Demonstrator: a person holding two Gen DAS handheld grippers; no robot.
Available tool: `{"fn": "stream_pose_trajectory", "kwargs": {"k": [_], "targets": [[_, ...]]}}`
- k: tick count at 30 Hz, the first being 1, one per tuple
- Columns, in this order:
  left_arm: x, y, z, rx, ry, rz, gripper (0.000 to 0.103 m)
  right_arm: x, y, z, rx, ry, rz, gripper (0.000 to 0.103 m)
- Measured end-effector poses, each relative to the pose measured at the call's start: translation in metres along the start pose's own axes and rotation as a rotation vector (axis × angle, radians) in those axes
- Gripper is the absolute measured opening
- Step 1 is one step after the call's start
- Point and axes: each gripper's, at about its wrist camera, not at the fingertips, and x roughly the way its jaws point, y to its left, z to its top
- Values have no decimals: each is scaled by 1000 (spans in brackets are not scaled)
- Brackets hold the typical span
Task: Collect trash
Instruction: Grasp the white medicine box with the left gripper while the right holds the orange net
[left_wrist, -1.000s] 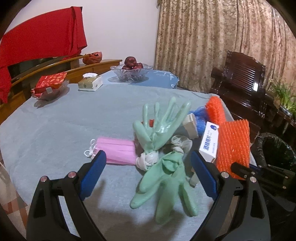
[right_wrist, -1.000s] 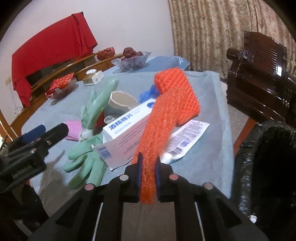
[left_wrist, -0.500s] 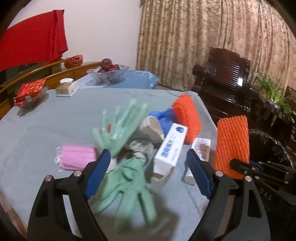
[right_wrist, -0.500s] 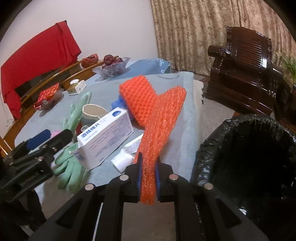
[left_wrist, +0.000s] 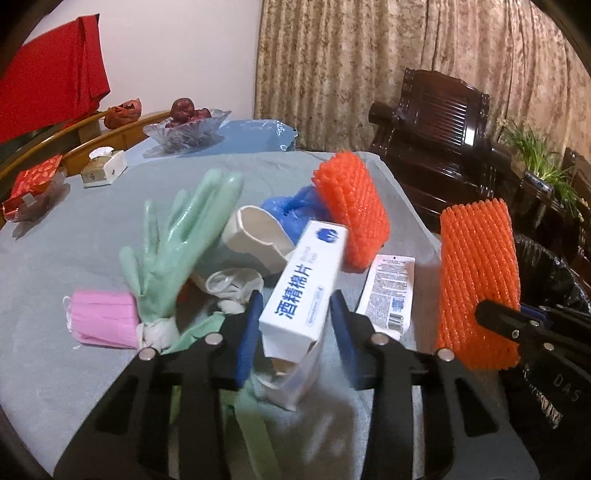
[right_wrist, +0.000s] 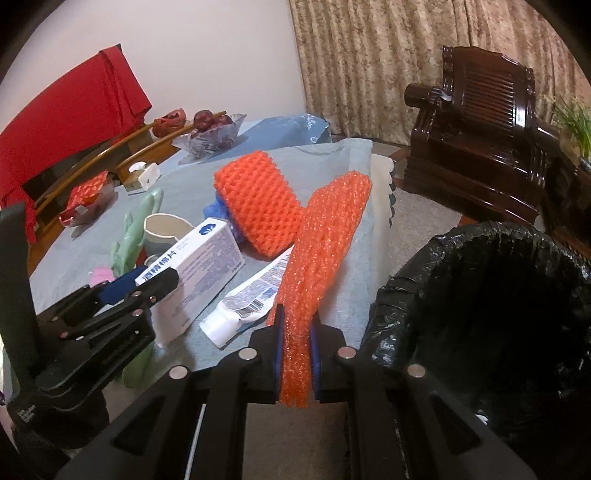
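Left wrist view: the white box (left_wrist: 308, 288) of alcohol pads lies at the near edge of the tabletop (left_wrist: 74, 243), its open end toward the camera, between the blue pads of the left tool (left_wrist: 295, 332). Those jaws are closing, with the box between them and a sliver of gap on each side; no contact shows yet. To grip well, let the pads meet the two long side faces squarely and low on the body, not on the loose flap, which would probably crumple.

At 3 o'clock from the box, the right tool (right_wrist: 295, 343) is clamped on an orange foam net (right_wrist: 321, 254), held up off the tabletop beside the black-lined trash bin (right_wrist: 491, 306), which sits at 3 o'clock in the right wrist view. A second orange net (left_wrist: 351, 210) lies at 12 o'clock from the box, a flattened tube (left_wrist: 388, 291) just at its right, green gloves (left_wrist: 177, 251) and a pink mask (left_wrist: 103, 317) at 9 o'clock.

Hidden: the box's underside, whatever it rests on, and the bin's bottom, lost in black. The lower glove is blurred behind the tool's arms.
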Motion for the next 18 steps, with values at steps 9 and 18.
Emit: {"fn": "stream_pose_trajectory", "kwargs": {"k": [9, 18], "targets": [[-24, -10, 2, 6, -40, -7, 30, -11, 0, 5, -10, -24, 8, 12], [-34, -16, -1, 7, -23, -15, 30, -30, -8, 5, -2, -43, -5, 12]]}}
